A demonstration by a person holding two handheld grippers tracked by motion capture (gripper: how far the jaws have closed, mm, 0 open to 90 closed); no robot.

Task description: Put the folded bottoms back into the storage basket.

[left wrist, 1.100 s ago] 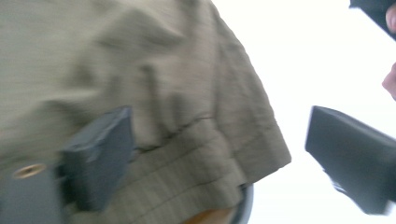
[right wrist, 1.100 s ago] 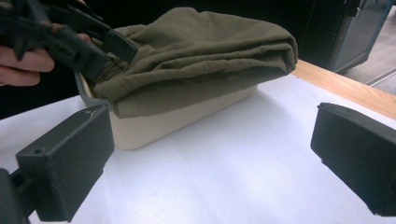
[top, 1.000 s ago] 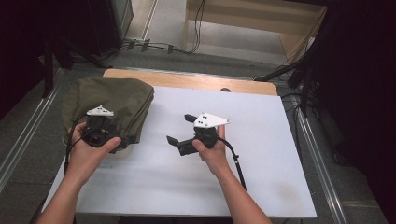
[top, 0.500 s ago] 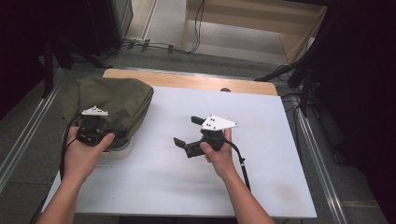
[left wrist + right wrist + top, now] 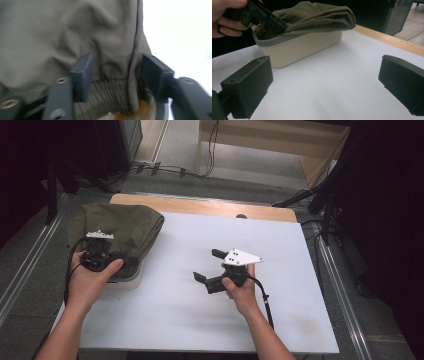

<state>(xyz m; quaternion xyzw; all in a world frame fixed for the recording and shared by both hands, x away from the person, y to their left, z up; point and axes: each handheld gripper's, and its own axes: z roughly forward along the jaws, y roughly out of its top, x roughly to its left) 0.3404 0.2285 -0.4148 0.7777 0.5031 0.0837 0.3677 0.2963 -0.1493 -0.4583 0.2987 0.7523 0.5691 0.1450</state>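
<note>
The high view looks forward and down over the whole tabletop (image 5: 200,320); the left gripper view sits close against the olive cloth (image 5: 75,32); the right gripper view faces low across the tabletop at the same cloth.

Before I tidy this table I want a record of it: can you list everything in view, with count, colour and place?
garment: one, olive green, bunched in and over the tub at the table's left.
tub: one, beige with a grey rim, on the white surface under the garment.
table: one, white top with a bare wood strip along its far edge.
cables: several, dark, on the floor beyond the table.
left gripper: one, black, at the garment's near edge, jaws apart with cloth between them after just opening; whether the pads press on it I cannot tell.
right gripper: one, black with a grey plate on top, above the table's middle, jaws open with nothing between them.
hands: two, one on each gripper.
</note>
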